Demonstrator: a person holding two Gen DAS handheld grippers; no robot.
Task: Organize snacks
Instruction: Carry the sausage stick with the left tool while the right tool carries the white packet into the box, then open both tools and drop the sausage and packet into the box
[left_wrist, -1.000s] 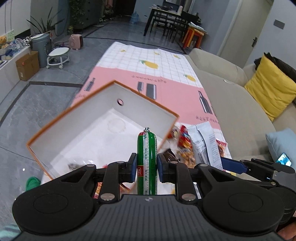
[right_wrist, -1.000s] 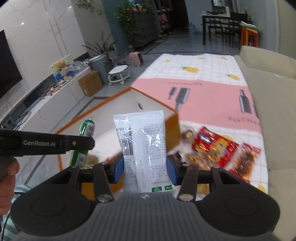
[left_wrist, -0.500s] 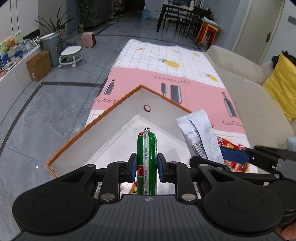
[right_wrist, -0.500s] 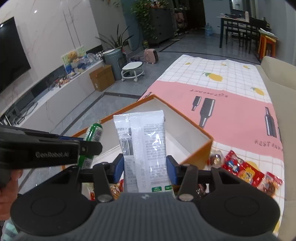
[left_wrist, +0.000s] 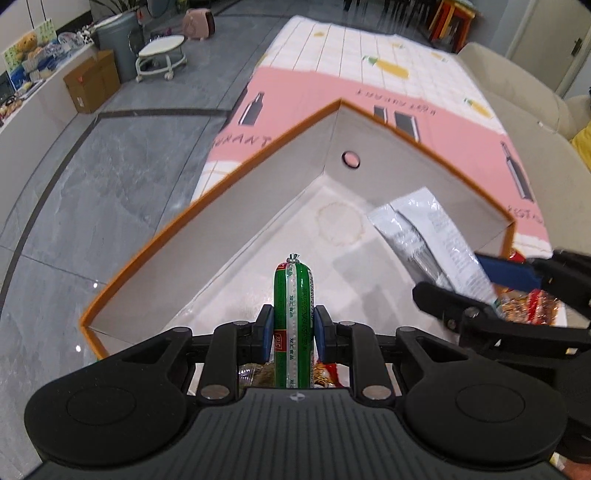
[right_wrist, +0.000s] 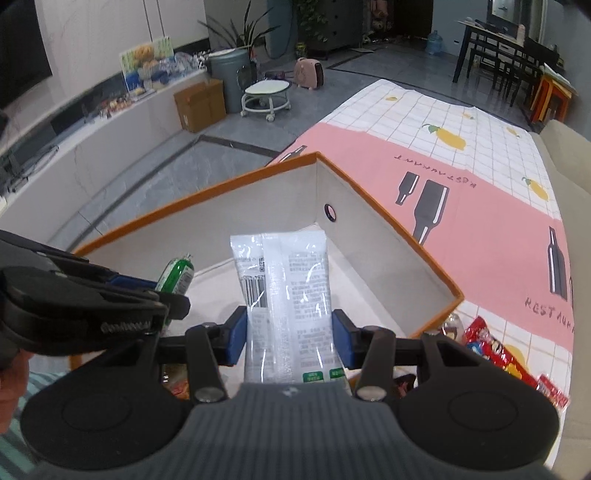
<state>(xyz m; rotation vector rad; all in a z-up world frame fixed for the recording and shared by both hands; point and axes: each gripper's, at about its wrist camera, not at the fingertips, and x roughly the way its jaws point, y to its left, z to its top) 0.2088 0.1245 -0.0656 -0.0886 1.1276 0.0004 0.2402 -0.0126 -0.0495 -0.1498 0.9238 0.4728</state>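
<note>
The left gripper (left_wrist: 293, 328) clamps a green sausage (left_wrist: 293, 295), the right gripper (right_wrist: 289, 332) clamps a white packet (right_wrist: 286, 291); both are over the open orange box (right_wrist: 388, 236) on the cloth (right_wrist: 487, 206).

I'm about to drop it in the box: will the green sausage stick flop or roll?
The green sausage stick stands straight above the left gripper unsupported, so probably stiff. Its round, glossy casing suggests it may roll and slide on the box floor.
</note>
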